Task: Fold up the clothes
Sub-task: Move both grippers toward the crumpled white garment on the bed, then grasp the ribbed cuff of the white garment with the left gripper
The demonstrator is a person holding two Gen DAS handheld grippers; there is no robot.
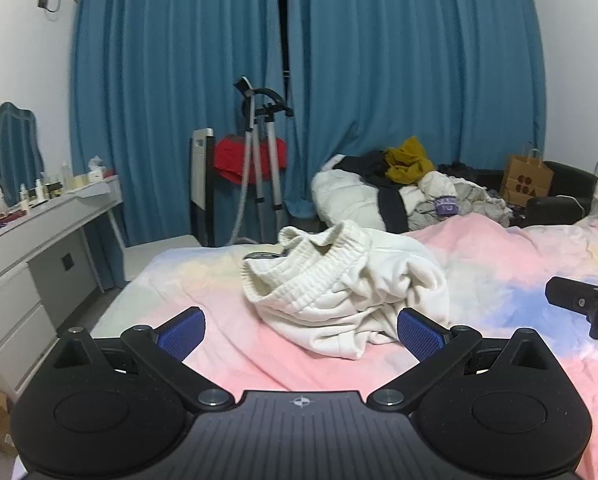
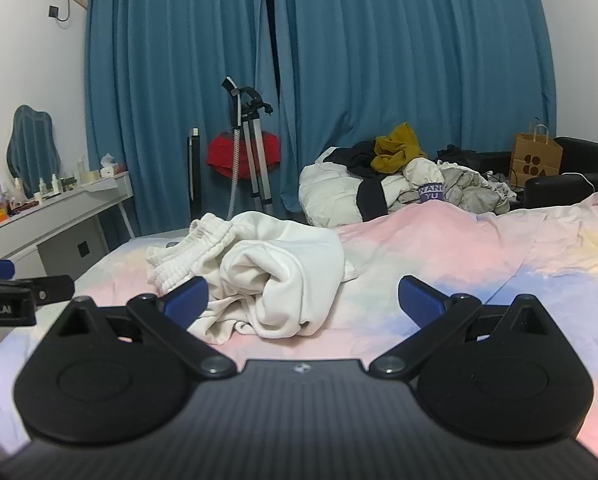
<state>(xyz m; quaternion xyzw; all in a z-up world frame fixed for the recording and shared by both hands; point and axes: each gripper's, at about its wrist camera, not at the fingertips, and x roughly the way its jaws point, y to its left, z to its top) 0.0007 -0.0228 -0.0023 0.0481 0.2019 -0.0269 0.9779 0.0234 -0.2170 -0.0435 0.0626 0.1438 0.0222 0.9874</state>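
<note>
Crumpled white garment (image 1: pixel 347 292) on the bed (image 1: pixel 499 264)
Left gripper (image 1: pixel 301 334) hovers just before it, fingers (image 1: pixel 181 334) spread wide, holding nothing.

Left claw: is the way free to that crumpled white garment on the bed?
Probably yes. The left claw is open, facing the white garment; only bare bedspread lies between.

- "WANG YU" reads in white letters on a purple patch (image 2: pixel 431 193), on the clothes heap past the bed's far edge.
- "Robot.AI", first letter cut off, shows on the left gripper (image 2: pixel 3 308) body at the right wrist view's left edge.
</note>
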